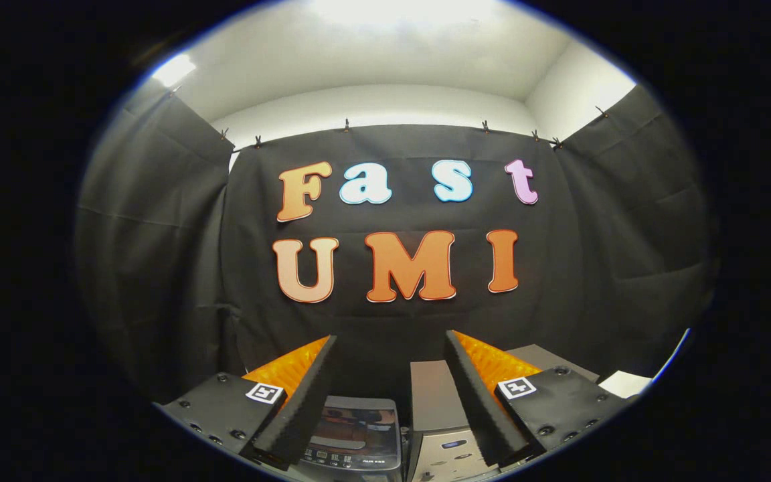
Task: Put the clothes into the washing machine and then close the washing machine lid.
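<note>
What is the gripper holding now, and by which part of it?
Nothing is held. The gripper is open, its jaws wide apart with empty space between them. The washing machine sits below, between the fingers.

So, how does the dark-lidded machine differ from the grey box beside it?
The washing machine has a dark, glossy lid; the grey box has a plain matte top. The washing machine sits between the open, empty fingers of the hand-held gripper; the right finger partly hides the grey box. Both stand side by side.
</note>
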Demonstrator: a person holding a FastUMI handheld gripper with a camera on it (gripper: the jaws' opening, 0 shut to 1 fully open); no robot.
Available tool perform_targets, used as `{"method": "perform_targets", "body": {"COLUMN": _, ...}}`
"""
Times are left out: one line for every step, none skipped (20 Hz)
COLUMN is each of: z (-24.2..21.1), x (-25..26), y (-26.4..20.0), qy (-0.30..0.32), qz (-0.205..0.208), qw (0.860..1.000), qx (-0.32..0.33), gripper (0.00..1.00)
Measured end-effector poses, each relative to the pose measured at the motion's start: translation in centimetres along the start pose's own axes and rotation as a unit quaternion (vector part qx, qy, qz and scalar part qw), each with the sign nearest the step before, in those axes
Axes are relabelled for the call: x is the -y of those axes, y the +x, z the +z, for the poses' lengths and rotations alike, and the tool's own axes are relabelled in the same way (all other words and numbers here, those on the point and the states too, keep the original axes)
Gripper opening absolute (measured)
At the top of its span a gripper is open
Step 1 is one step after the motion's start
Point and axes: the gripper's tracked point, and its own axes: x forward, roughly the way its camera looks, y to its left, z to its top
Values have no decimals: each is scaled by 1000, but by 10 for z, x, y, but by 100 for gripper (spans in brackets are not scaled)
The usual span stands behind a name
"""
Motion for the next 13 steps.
{"method": "perform_targets", "body": {"z": 0, "x": 2, "y": -1, "qy": 1, "qz": 1, "qw": 1000, "qx": 0, "gripper": 100}}
{"method": "perform_targets", "body": {"z": -3, "x": 3, "y": -1, "qy": 1, "qz": 3, "qw": 1000, "qx": -1, "gripper": 100}}
{"method": "perform_targets", "body": {"z": 0, "x": 3, "y": 0, "qy": 2, "qz": 5, "qw": 1000, "qx": -3, "gripper": 100}}
{"method": "perform_targets", "body": {"z": -2, "x": 5, "y": 0, "qy": 4, "qz": 5, "qw": 1000, "qx": -4, "gripper": 100}}
{"method": "perform_targets", "body": {"z": -3, "x": 7, "y": 0, "qy": 6, "qz": 6, "qw": 1000, "qx": -4, "gripper": 100}}
{"method": "perform_targets", "body": {"z": -4, "x": 8, "y": 1, "qy": 7, "qz": 7, "qw": 1000, "qx": -4, "gripper": 100}}
{"method": "perform_targets", "body": {"z": -4, "x": 10, "y": 3, "qy": 7, "qz": 6, "qw": 1000, "qx": -5, "gripper": 100}}
{"method": "perform_targets", "body": {"z": -5, "x": 13, "y": 5, "qy": 8, "qz": 4, "qw": 1000, "qx": -5, "gripper": 100}}
{"method": "perform_targets", "body": {"z": -4, "x": 15, "y": 5, "qy": 10, "qz": 4, "qw": 1000, "qx": -3, "gripper": 100}}
{"method": "perform_targets", "body": {"z": -4, "x": 16, "y": 6, "qy": 11, "qz": 4, "qw": 1000, "qx": -3, "gripper": 100}}
{"method": "perform_targets", "body": {"z": -5, "x": 16, "y": 6, "qy": 11, "qz": 5, "qw": 1000, "qx": -3, "gripper": 100}}
{"method": "perform_targets", "body": {"z": -6, "x": 15, "y": 8, "qy": 10, "qz": 6, "qw": 1000, "qx": -3, "gripper": 100}}
{"method": "perform_targets", "body": {"z": -6, "x": 14, "y": 11, "qy": 9, "qz": 8, "qw": 1000, "qx": -2, "gripper": 100}}
